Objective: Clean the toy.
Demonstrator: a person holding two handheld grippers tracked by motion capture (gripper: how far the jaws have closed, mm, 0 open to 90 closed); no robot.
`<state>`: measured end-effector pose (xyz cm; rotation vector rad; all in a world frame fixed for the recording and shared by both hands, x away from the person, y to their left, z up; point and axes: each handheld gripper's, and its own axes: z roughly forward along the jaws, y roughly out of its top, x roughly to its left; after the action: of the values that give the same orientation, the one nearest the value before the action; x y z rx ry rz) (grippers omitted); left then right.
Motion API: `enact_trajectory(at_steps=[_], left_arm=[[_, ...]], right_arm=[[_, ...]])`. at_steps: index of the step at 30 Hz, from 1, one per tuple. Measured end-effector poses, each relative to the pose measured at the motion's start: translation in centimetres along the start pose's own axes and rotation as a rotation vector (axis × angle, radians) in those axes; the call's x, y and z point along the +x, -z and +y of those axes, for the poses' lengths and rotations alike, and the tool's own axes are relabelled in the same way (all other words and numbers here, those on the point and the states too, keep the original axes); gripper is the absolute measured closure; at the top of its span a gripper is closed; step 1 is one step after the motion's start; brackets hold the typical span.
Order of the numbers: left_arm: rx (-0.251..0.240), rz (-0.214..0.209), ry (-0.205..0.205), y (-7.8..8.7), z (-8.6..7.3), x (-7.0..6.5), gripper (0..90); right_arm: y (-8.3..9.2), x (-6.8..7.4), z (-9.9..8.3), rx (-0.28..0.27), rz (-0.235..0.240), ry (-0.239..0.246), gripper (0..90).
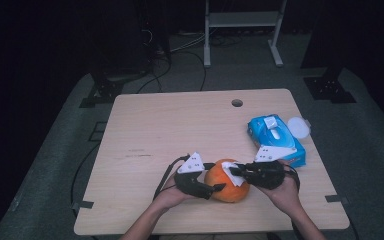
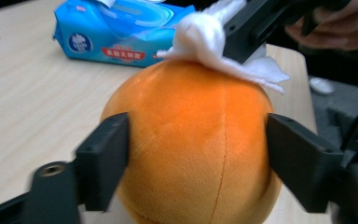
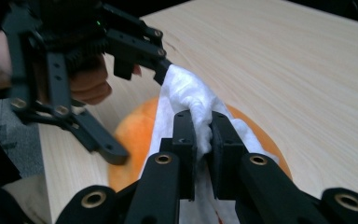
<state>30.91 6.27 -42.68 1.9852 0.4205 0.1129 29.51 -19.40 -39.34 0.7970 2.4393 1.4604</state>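
An orange plush ball [image 1: 225, 187] rests on the wooden table [image 1: 180, 130] near its front edge. My left gripper [image 2: 196, 154] has a jaw on each side of the ball [image 2: 196, 140], and both pads touch its flanks. My right gripper [image 3: 204, 135] is shut on a bunched white wipe [image 3: 186, 93]. That wipe [image 2: 205, 42] lies pressed on the top of the ball [image 3: 130, 135]. In the high view the left gripper [image 1: 215, 176] comes in from the left and the right gripper [image 1: 232, 171] from the right, meeting over the ball.
A blue pack of wet wipes [image 1: 275, 137] lies at the right of the table, with a round white lid [image 1: 298, 126] beside it at the edge. A cable hole [image 1: 237, 103] sits near the far edge. Cables trail off the front.
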Motion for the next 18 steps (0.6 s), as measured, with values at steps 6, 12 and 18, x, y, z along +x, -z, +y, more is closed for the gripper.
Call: enact_trajectory(at_steps=[6,12,18], left_arm=[[0.004,-0.009,0.035,-0.4,-0.6,0.7,10.5],[0.005,0.018,-0.006,-0.6,-0.6,0.2,24.0],[-0.01,0.028,-0.01,-0.7,-0.7,0.0,22.4]], right_arm=[[0.4,-1.8,-0.9,-0.011,-0.012,-0.07,81.3],[0.5,-0.9,-0.4,-0.013,-0.029,-0.036,81.4],[0.1,1.5,0.8,-0.002,-0.007,0.07,81.3]])
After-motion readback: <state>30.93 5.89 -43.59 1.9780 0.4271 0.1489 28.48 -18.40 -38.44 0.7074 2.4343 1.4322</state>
